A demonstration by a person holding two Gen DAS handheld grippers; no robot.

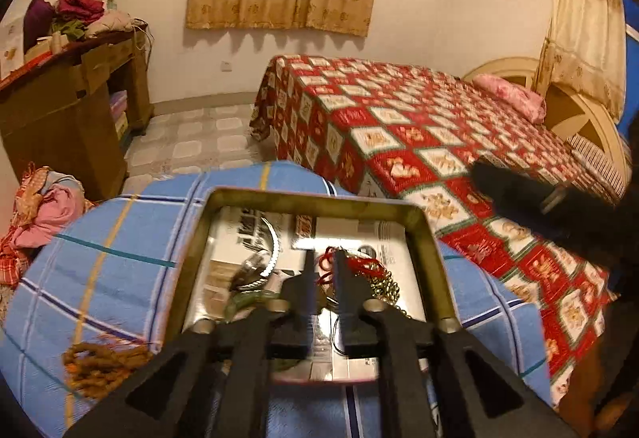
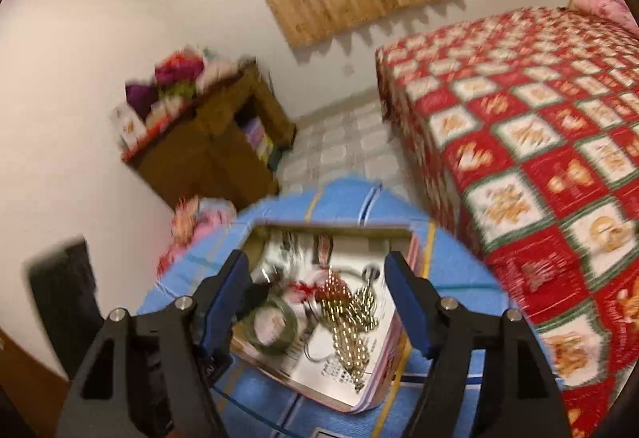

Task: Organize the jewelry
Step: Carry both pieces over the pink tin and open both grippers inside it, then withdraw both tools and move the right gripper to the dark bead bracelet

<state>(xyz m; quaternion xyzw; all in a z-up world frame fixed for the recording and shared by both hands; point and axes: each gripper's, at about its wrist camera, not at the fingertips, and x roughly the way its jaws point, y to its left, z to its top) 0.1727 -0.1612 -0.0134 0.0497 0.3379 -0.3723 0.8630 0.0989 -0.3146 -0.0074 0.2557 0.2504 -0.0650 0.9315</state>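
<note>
A shallow brass-rimmed box (image 1: pixel 315 200) lined with newspaper sits on a blue checked cloth (image 1: pixel 104 238). It holds a red string bracelet (image 1: pixel 361 264), a gold bead chain (image 1: pixel 385 286), a silver watch (image 1: pixel 263 262) and a green bangle (image 1: pixel 243 304). My left gripper (image 1: pixel 322 270) hangs over the box, its black fingers nearly closed around a red cord; whether they pinch it is unclear. In the right wrist view the box (image 2: pixel 331 230) shows the gold chain (image 2: pixel 351 322) and a bangle (image 2: pixel 271 326). My right gripper (image 2: pixel 319 302) is open above them.
A brown bead string (image 1: pixel 104 366) lies on the cloth left of the box. A bed with a red patterned cover (image 1: pixel 419 134) stands to the right. A wooden cabinet (image 1: pixel 68 106) with clothes stands at the left wall. The right gripper's dark body (image 1: pixel 539 198) shows at right.
</note>
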